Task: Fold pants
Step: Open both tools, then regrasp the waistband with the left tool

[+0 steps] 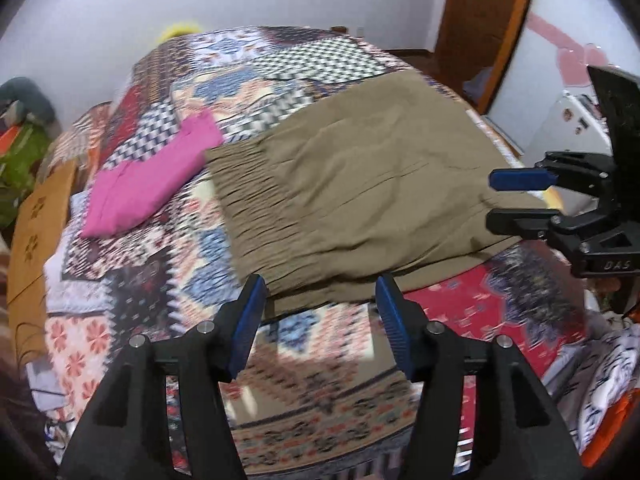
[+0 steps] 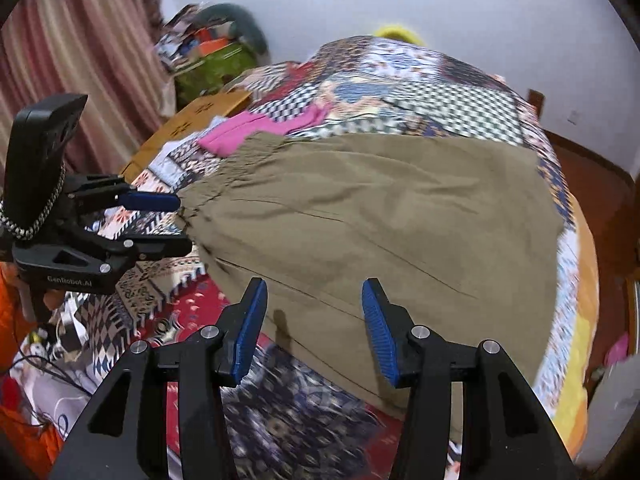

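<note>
Khaki pants [image 1: 360, 184] lie spread on the patchwork bed [image 1: 304, 392], folded lengthwise it seems, elastic waistband at the left and hems at the far right; cross folds appear still to be made. Pink folded garment [image 1: 148, 184] rests just beyond the waistband. Left claw [image 1: 320, 316] hangs released above the near waistband corner, jaws parted, nothing between them. Right claw [image 2: 314, 324] hangs likewise released, empty, over the pants' near edge.
</note>
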Motion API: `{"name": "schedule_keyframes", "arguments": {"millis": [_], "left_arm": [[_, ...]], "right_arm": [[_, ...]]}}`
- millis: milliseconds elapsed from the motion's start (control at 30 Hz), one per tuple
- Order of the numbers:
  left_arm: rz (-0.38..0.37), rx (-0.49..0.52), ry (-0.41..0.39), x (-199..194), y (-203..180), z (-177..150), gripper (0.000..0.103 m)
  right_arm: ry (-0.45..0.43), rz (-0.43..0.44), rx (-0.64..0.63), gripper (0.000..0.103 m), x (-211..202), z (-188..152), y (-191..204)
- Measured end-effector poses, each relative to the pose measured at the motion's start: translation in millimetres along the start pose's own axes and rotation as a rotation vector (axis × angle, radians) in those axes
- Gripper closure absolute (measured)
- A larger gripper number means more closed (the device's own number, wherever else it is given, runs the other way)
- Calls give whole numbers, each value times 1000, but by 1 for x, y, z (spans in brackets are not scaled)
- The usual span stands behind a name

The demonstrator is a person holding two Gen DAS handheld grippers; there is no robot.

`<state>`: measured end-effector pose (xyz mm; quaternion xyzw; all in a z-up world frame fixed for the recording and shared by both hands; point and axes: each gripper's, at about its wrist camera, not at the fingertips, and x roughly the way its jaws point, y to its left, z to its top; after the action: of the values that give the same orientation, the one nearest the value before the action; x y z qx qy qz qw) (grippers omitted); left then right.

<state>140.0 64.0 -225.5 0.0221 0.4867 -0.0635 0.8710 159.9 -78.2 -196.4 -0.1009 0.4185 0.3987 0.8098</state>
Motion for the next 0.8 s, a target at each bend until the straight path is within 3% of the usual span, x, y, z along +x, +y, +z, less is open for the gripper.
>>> {"name": "schedule_keyframes", "arguments": {"millis": [300,500,800], "left_arm": [[51,-6,20,23,11,0,46],[121,37,-59,18,5,13,47],[110,65,-160,1,3,19,55]], "right_arm": [[7,-48,46,57,5,2,-10],[18,-94,115,57,-2,-7,-38],[29,-118,182,57,-9,-23,-61]]}}
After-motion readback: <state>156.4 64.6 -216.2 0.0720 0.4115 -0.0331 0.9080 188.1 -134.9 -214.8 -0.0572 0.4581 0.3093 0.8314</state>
